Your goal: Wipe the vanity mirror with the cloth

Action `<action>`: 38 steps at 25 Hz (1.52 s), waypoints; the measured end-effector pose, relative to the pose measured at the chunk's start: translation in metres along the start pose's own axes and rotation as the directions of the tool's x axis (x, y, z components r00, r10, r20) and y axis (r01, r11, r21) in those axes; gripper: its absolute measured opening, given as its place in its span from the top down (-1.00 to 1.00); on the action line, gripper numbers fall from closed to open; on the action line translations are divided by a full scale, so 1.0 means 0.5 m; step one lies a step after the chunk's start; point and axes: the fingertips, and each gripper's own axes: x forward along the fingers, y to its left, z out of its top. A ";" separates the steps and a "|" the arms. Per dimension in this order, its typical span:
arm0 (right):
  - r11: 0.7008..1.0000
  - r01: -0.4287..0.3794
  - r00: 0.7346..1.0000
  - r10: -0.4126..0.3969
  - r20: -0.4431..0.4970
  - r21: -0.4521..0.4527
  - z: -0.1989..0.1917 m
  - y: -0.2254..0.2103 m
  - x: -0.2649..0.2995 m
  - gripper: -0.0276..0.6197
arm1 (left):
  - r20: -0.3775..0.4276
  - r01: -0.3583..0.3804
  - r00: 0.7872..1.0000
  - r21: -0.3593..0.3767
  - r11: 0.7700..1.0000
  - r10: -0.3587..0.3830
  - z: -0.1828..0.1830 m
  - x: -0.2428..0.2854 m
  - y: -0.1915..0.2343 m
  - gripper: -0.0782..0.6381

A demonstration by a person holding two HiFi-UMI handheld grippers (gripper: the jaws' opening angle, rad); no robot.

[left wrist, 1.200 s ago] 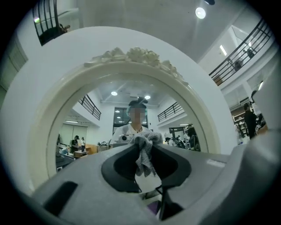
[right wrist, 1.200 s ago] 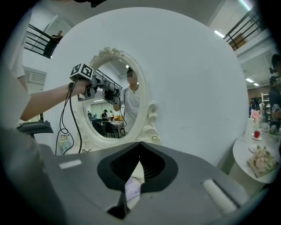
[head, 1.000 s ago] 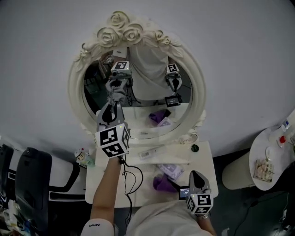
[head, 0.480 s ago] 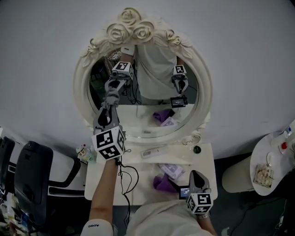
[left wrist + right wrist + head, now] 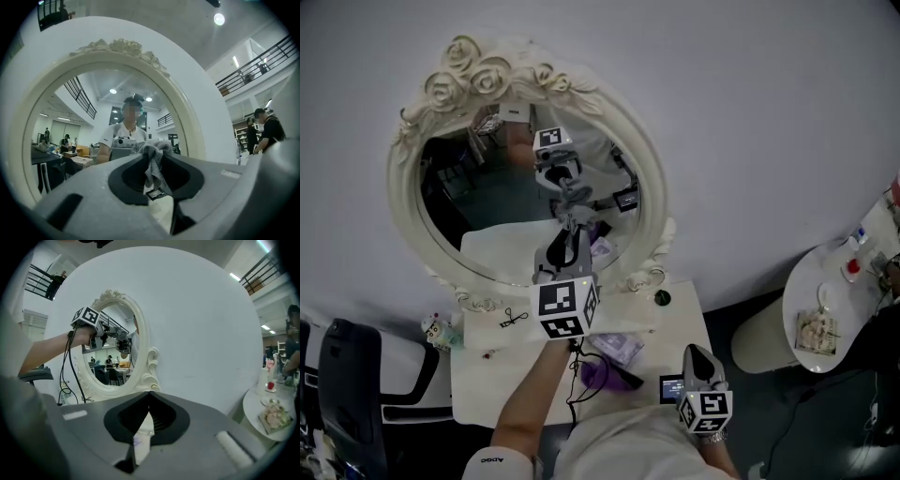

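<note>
The oval vanity mirror (image 5: 478, 211) has a cream frame (image 5: 652, 220) topped with carved roses. My left gripper (image 5: 570, 221) is raised to the right part of the glass and is shut on a grey cloth (image 5: 574, 206), which touches the mirror where it meets its own reflection. In the left gripper view the cloth (image 5: 153, 159) hangs bunched between the jaws of the left gripper (image 5: 152, 154), with the frame (image 5: 187, 117) just beyond. My right gripper (image 5: 698, 368) hangs low by the table's front right edge, shut on nothing. Its jaws meet at the right gripper (image 5: 149, 393), and the mirror (image 5: 115, 350) is at far left.
The white vanity table (image 5: 483, 389) carries a purple item (image 5: 598, 372), a patterned pouch (image 5: 623, 347), a small black tool (image 5: 514, 319) and a dark jar (image 5: 662, 298). A cable hangs from my left arm. A round side table (image 5: 825, 323) stands at right, a black chair (image 5: 347, 380) at left.
My left gripper has carried the cloth across the glass from the mirror's left side to its right side. The head view has shifted, so the mirror sits further left. The right gripper has stayed put.
</note>
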 end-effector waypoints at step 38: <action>0.994 -0.095 0.994 0.091 -0.067 -0.060 -0.029 0.143 0.035 0.89 | -0.005 -0.500 0.866 0.047 0.865 0.500 -0.058 -0.216 0.523 0.57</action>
